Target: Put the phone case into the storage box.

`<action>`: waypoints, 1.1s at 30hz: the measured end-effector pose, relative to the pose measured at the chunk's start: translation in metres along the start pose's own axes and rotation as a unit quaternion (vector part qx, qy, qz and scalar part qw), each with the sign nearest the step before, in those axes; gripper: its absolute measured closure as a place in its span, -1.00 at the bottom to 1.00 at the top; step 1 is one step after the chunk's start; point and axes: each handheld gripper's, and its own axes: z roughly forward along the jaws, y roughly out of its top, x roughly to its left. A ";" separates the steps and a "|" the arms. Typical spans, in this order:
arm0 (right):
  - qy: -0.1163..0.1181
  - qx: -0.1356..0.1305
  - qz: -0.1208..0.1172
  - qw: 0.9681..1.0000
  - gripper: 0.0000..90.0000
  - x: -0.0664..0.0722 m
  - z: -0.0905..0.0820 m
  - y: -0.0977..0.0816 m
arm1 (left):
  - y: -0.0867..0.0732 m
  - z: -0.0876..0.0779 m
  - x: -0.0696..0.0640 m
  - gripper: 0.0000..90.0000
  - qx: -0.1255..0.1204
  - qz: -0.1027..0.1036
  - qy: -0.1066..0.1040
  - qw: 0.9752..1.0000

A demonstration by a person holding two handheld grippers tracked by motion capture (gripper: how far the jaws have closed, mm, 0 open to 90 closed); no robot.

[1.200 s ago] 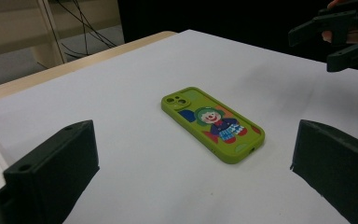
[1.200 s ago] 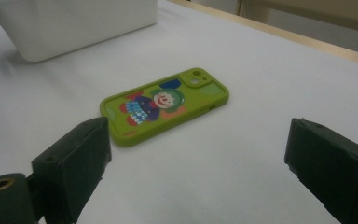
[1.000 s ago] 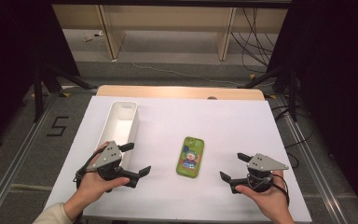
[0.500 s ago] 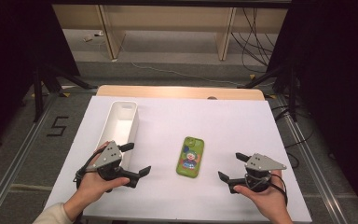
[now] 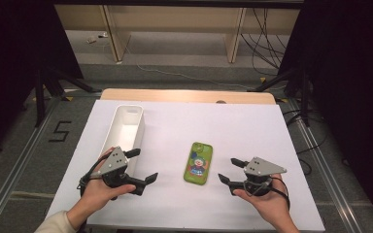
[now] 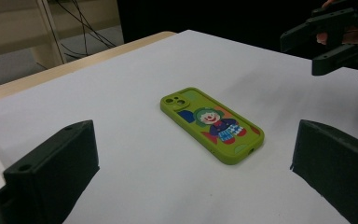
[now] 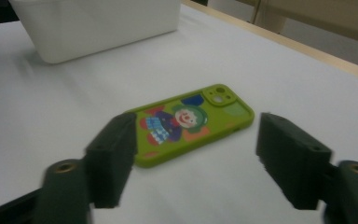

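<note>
Black jaws of the right gripper [image 5: 229,171] have just been closing but stand apart with nothing between them; in the right gripper view the phone [image 7: 192,120] lies flat on the table just beyond their tips, not touched. I judge they narrow to fit the phone's width before a grasp. The left gripper [image 5: 143,166] has its jaws wide apart and empty, aimed toward the phone from about 9 o'clock, while the right one faces it from about 3 o'clock; so the phone sits between both, near each. It lies camera side up, showing a green case with a clown picture, its long axis running roughly from 12 to 6 o'clock. At about 10 o'clock from the phone stands a white bin [image 5: 125,131], long and open, just beside the left hand [image 5: 99,190]; probably it is the place where the phone should go. All rests on a white table [image 5: 233,126].
</note>
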 end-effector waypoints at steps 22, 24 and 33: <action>0.072 0.128 -0.049 0.988 1.00 0.039 0.118 0.036 | 0.000 0.000 0.000 -0.99 -0.003 -0.005 -0.004 1.000; 0.075 0.140 -0.050 0.986 1.00 0.041 0.125 0.037 | 0.000 -0.001 0.000 -0.99 -0.002 -0.004 -0.004 1.000; 0.086 0.172 -0.047 0.980 1.00 0.047 0.145 0.036 | -0.001 0.000 0.000 -0.98 -0.002 -0.005 -0.006 1.000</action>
